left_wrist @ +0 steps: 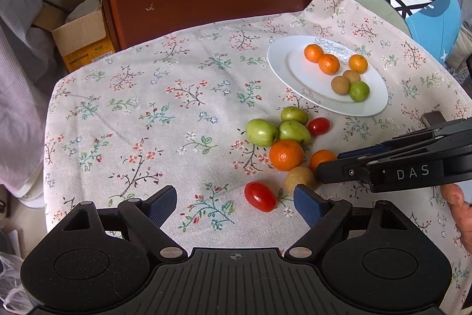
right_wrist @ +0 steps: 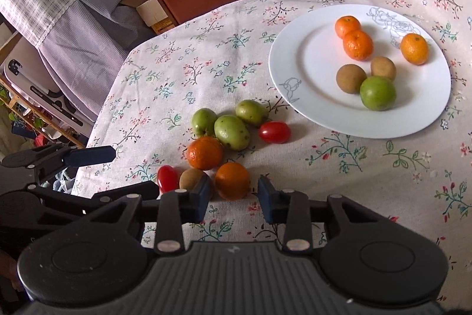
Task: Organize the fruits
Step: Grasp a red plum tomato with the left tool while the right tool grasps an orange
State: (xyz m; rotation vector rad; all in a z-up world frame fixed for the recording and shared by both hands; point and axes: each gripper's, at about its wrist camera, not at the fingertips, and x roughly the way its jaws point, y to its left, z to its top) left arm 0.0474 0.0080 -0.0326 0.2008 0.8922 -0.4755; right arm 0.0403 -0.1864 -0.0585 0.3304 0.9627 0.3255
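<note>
The left tool (left_wrist: 235, 201) is held wide open above the floral-clothed worktop (left_wrist: 165, 114), nothing between its blue pads (left_wrist: 306, 201); the right tool (right_wrist: 233, 197) is narrowed around a small round orange mandarin (right_wrist: 232, 180), though pad contact cannot be told; beside it lie a brown round fruit (right_wrist: 191, 177) and red oval tomato (right_wrist: 167, 177); six fruits are set on the white oval plate (right_wrist: 298, 49).

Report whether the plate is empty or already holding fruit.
Holding fruit. The white plate carries three oranges, two brown fruits and one green fruit; more fruit lies on the tablecloth.
</note>
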